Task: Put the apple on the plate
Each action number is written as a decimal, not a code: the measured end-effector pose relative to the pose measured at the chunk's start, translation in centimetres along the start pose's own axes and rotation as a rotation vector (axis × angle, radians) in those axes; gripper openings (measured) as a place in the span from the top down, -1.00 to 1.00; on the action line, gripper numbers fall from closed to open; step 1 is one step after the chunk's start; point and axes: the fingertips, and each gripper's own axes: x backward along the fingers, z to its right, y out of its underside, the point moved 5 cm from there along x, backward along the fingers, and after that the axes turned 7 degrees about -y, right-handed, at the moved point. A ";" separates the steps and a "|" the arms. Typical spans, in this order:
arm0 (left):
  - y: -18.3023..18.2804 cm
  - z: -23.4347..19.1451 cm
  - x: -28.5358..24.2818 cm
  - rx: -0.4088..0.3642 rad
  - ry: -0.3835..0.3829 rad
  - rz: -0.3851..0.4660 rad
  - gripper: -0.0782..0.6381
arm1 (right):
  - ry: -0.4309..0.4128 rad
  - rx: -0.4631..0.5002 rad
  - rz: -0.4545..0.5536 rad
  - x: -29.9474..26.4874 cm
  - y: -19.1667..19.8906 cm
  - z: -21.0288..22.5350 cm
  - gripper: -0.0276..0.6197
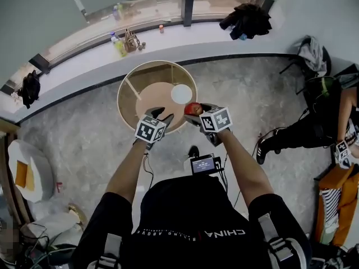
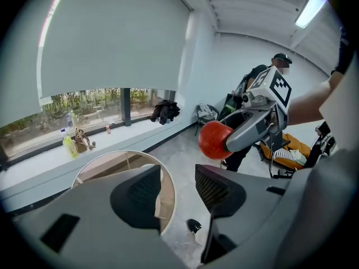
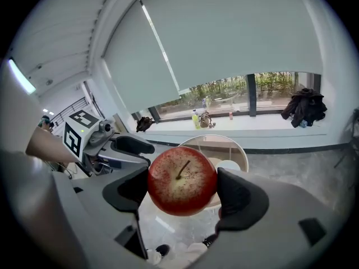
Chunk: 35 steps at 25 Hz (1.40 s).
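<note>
Right gripper view: your right hand-held gripper [image 3: 187, 194] clamps the apple [image 3: 180, 175]; left hand-held gripper [image 2: 178, 192] wide, empty. Next, carry it over the white plate [image 1: 181, 93].

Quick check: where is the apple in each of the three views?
Head view: apple at centre, in the right gripper, by the round table's near-right rim.
Left gripper view: right of centre, above the open jaws.
Right gripper view: dead centre, clamped between the jaws.
Shared landmark: the round table, visible in all three.
</note>
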 end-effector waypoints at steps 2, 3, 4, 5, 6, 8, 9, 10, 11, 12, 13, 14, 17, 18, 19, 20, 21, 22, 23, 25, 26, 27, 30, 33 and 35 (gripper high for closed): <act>-2.4 -1.1 -2.2 0.019 -0.019 0.005 0.25 | -0.017 0.013 -0.006 -0.3 -2.4 2.8 -0.27; -3.5 -1.5 -3.2 0.026 -0.027 0.005 0.25 | -0.024 0.020 -0.011 -0.4 -3.4 4.1 -0.27; -4.3 -1.7 -4.2 0.031 -0.033 0.003 0.25 | -0.030 0.027 -0.018 -0.5 -4.2 5.3 -0.27; -5.0 -2.0 -5.0 0.034 -0.040 -0.001 0.25 | -0.037 0.033 -0.025 -0.7 -4.8 6.2 -0.27; -5.5 -2.4 -5.7 0.038 -0.046 -0.002 0.25 | -0.043 0.039 -0.030 -1.0 -5.4 7.0 -0.27; -6.5 -3.2 -6.7 0.047 -0.055 -0.002 0.25 | -0.049 0.045 -0.034 -1.5 -6.4 8.1 -0.27; -6.8 -3.5 -7.1 0.048 -0.055 -0.002 0.25 | -0.050 0.045 -0.033 -1.8 -6.8 8.5 -0.27; -7.1 -3.8 -7.5 0.045 -0.052 -0.004 0.25 | -0.049 0.042 -0.032 -2.0 -7.2 8.7 -0.27; -7.3 -4.0 -7.8 0.038 -0.046 -0.008 0.25 | -0.048 0.037 -0.030 -2.2 -7.5 8.8 -0.27; -7.4 -4.3 -8.1 0.031 -0.038 -0.012 0.25 | -0.047 0.031 -0.026 -2.4 -7.7 8.9 -0.27; -7.5 -4.6 -8.4 0.028 -0.030 -0.017 0.25 | -0.044 0.026 -0.022 -2.6 -8.0 8.9 -0.27; -7.7 -5.0 -8.6 0.029 -0.023 -0.022 0.25 | -0.039 0.020 -0.016 -2.8 -8.3 9.0 -0.27; -8.4 -6.2 -8.8 0.022 0.001 -0.032 0.25 | -0.018 -0.003 0.000 -3.2 -9.1 9.1 -0.27; -8.6 -6.5 -8.8 0.015 0.010 -0.034 0.25 | -0.010 -0.004 0.005 -3.3 -9.4 9.1 -0.27; -8.8 -6.9 -8.9 0.008 0.016 -0.034 0.25 | -0.002 -0.004 0.011 -3.4 -9.8 9.2 -0.27; -9.0 -7.3 -9.0 0.006 0.021 -0.031 0.25 | 0.004 -0.006 0.017 -3.6 -10.3 9.3 -0.27; -9.1 -7.7 -9.1 0.007 0.026 -0.025 0.25 | 0.008 -0.010 0.022 -3.8 -10.7 9.4 -0.27; -9.2 -8.1 -9.2 0.009 0.033 -0.020 0.25 | 0.011 -0.014 0.023 -4.1 -10.9 9.5 -0.27; -9.2 -8.4 -9.3 0.010 0.037 -0.019 0.25 | 0.014 -0.015 0.020 -4.5 -11.1 9.5 -0.27; -8.9 -9.1 -9.6 0.011 0.038 -0.030 0.25 | 0.018 -0.014 0.005 -5.4 -11.3 9.8 -0.27; -8.6 -9.5 -9.7 0.015 0.037 -0.038 0.25 | 0.018 -0.015 -0.005 -5.8 -11.2 10.0 -0.27; -8.4 -9.8 -10.0 0.020 0.036 -0.046 0.25 | 0.018 -0.018 -0.013 -6.2 -11.2 10.2 -0.27; -8.1 -10.5 -10.9 0.031 0.035 -0.058 0.25 | 0.012 -0.022 -0.029 -7.4 -11.2 11.2 -0.27; -8.2 -11.8 -12.2 0.034 0.011 -0.066 0.25 | 0.014 -0.008 -0.059 -9.0 -11.2 12.8 -0.27; -8.0 -12.8 -13.3 0.032 -0.015 -0.072 0.35 | 0.024 0.013 -0.091 -10.4 -10.9 14.2 -0.27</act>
